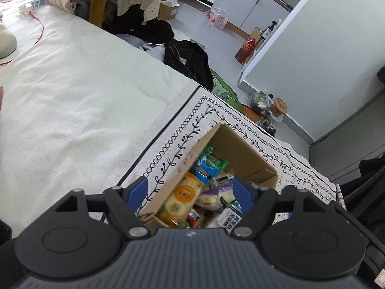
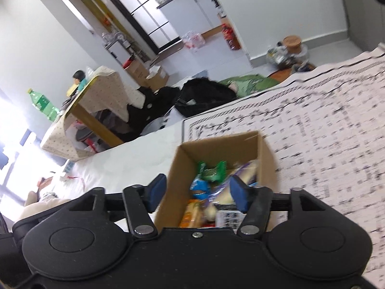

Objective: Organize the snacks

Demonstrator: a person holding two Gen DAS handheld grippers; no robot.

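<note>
The cardboard box (image 1: 243, 154) sits on a patterned cloth (image 1: 192, 120) beside a white sheet (image 1: 72, 96), packed with snack packets (image 1: 207, 168) in blue, green and orange wrappers. The left gripper (image 1: 190, 192) hangs above the box with its blue pads spread wide and holding nothing. The right gripper (image 2: 198, 190) is likewise spread apart and empty over the same box (image 2: 216, 144), one pad outside its near wall.

Clearly a lived-in home, an open room running into a kitchen. Far ahead of the tool: white kitchen cabinets (image 1: 252, 7) under a cluttered counter, dark glass-paned doors (image 2: 144, 12), a shrink-wrapped pack of water bottles (image 1: 217, 16) on the floor. Nearer, just beyond the cloth-covered surface (image 1: 72, 84): a heap of dark clothing (image 1: 187, 60), and a wooden table (image 2: 96, 101) draped in dotted fabric, carrying a green soda bottle (image 2: 43, 104).
</note>
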